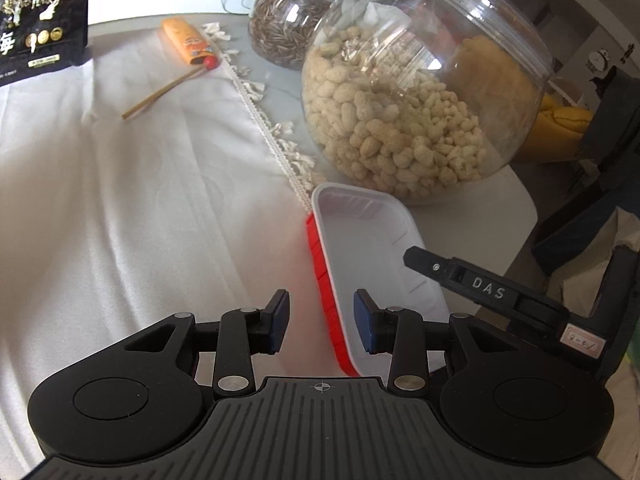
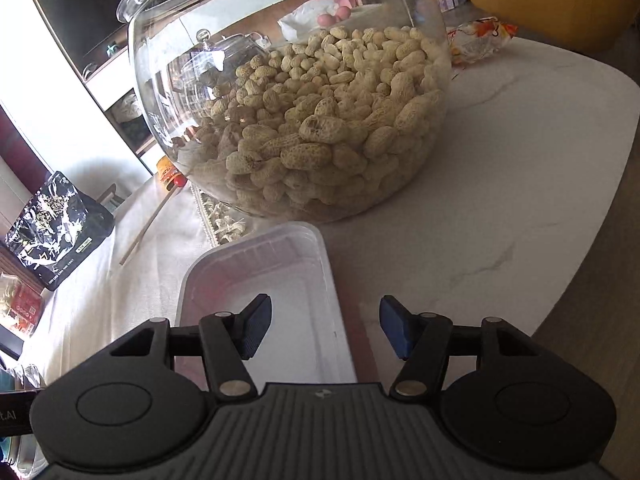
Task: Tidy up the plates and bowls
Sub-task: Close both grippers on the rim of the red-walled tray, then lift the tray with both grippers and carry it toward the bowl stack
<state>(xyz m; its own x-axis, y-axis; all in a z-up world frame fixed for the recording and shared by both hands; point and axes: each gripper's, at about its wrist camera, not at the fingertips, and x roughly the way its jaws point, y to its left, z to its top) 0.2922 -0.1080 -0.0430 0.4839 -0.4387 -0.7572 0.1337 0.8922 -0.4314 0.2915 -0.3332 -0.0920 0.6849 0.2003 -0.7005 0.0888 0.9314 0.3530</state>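
Note:
A white rectangular plastic tray [image 1: 372,248] with a red underside lies on the table in front of a big glass jar. It also shows in the right wrist view [image 2: 272,280]. My left gripper [image 1: 321,320] is open and empty, with its jaws astride the tray's near left rim. My right gripper [image 2: 324,328] is open and empty, its jaws astride the tray's right rim. One finger of the right gripper [image 1: 452,272] reaches over the tray in the left wrist view.
A round glass jar of peanuts [image 1: 420,92] stands just behind the tray, also in the right wrist view [image 2: 296,112]. A second jar of dark seeds [image 1: 288,20], a black bag [image 1: 40,16], an orange packet [image 1: 188,40] and a stick [image 1: 160,94] lie further back on the white cloth [image 1: 120,200].

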